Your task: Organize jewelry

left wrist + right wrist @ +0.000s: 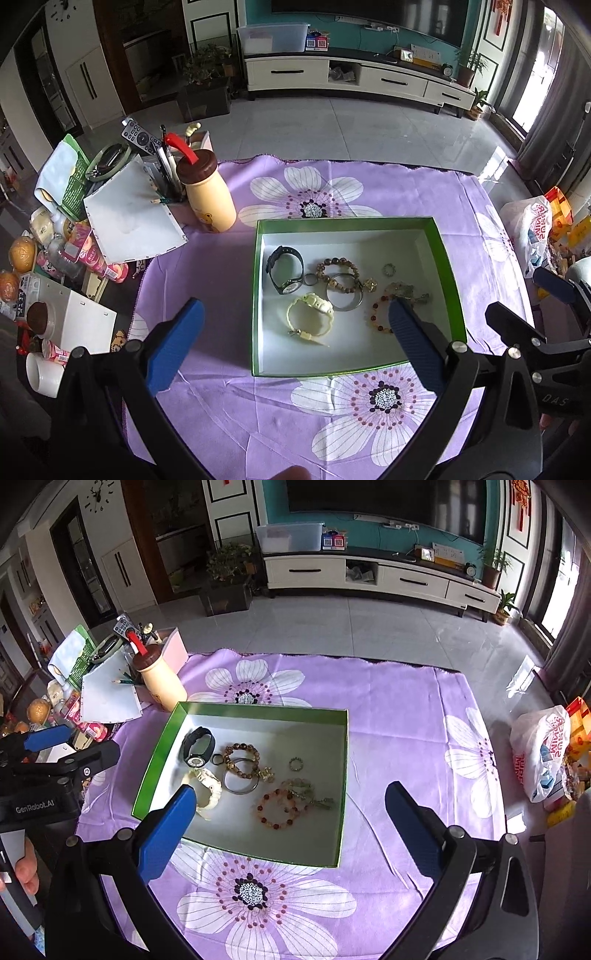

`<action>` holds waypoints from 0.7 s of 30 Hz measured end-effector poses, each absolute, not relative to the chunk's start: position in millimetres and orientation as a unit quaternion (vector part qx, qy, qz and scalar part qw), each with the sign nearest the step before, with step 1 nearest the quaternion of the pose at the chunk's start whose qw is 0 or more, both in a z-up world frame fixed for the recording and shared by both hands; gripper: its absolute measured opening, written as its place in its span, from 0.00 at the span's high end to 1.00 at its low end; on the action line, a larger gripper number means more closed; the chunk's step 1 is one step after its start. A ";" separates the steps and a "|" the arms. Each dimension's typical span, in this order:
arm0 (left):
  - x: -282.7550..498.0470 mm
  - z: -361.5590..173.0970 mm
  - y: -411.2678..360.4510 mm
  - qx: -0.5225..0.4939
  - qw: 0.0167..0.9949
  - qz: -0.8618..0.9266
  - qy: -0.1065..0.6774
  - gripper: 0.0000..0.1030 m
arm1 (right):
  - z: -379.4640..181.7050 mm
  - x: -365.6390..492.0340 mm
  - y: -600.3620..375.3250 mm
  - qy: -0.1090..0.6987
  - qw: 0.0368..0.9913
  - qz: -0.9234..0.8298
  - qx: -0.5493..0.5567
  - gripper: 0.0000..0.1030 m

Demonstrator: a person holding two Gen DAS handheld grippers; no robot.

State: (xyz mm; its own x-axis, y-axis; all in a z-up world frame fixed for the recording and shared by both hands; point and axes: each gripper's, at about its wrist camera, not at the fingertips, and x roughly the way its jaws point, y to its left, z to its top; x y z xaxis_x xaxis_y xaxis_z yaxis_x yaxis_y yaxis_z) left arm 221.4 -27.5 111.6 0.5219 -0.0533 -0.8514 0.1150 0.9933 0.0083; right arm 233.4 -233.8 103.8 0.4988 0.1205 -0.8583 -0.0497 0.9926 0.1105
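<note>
A green box (448,273) (157,755) with a white floor sits on the purple flowered cloth. It holds a black watch (284,267) (198,746), a cream watch (312,317) (208,788), a brown bead bracelet (338,275) (242,760), a metal bangle (345,297) (241,782), a small ring (389,269) (295,763) and a red bead bracelet (376,317) (277,810). My left gripper (295,325) is open and empty above the box's near side. My right gripper (290,808) is open and empty above the box.
A yellow bottle (208,192) (160,677), a pen holder (168,173), white boxes (133,218) and snack clutter (55,258) crowd the left side. A plastic bag (535,229) (543,749) lies at the right. The cloth's far edge (332,162) meets grey floor.
</note>
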 end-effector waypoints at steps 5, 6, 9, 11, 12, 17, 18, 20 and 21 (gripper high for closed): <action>223.0 105.1 -28.6 0.036 0.869 -0.044 0.492 0.02 | 97.1 234.9 -235.2 0.505 0.862 0.044 0.033 0.01; 223.3 104.4 -28.8 0.037 0.868 -0.043 0.493 0.02 | 96.5 235.3 -235.8 0.505 0.862 0.043 0.033 0.01; 224.6 102.7 -30.2 0.041 0.868 -0.042 0.493 0.02 | 95.7 236.2 -236.7 0.505 0.861 0.041 0.032 0.01; 225.0 102.7 -31.2 0.044 0.868 -0.040 0.492 0.02 | 95.5 236.1 -237.1 0.505 0.861 0.041 0.031 0.01; 225.5 102.6 -31.6 0.045 0.868 -0.040 0.493 0.02 | 95.0 236.4 -237.1 0.505 0.861 0.041 0.031 0.01; 228.0 100.0 -31.0 0.046 0.867 -0.037 0.495 0.02 | 91.0 238.2 -235.8 0.507 0.860 0.039 0.027 0.01; 228.7 99.4 -30.7 0.046 0.867 -0.036 0.495 0.02 | 90.3 238.6 -235.3 0.508 0.860 0.039 0.026 0.01; 230.1 97.9 -30.2 0.046 0.866 -0.036 0.497 0.02 | 89.0 239.2 -234.3 0.508 0.860 0.040 0.024 0.01; 230.8 96.7 -29.9 0.045 0.865 -0.037 0.498 0.02 | 88.2 239.7 -234.2 0.509 0.860 0.039 0.024 0.01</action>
